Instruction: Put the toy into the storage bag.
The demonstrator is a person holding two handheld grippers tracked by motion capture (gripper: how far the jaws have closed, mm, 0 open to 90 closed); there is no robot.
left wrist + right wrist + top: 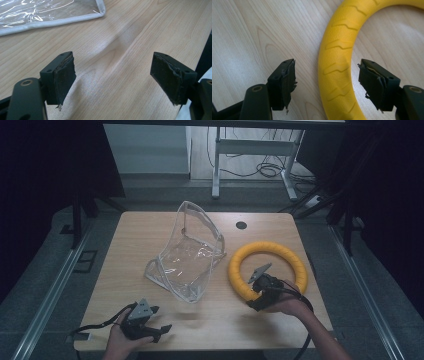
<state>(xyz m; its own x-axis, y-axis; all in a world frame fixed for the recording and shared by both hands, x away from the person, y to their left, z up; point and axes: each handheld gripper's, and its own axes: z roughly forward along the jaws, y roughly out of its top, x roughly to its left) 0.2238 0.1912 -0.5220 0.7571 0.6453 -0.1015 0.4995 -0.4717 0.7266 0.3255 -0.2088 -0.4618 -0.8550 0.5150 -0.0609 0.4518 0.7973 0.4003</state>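
Between right tongs [325, 82], yellow ring [337, 62] rim, pads apart, not gripping, left tongs [112, 77] released.

Pale wood-grain surface [242, 37] with a soft sheen, matt yellow foam-like ring [337, 62] with moulded grooves between the right hand-held gripper [327, 80] pads, worn rough black padding, glossy crinkled clear plastic bag [187, 257], pale fabric-like edging
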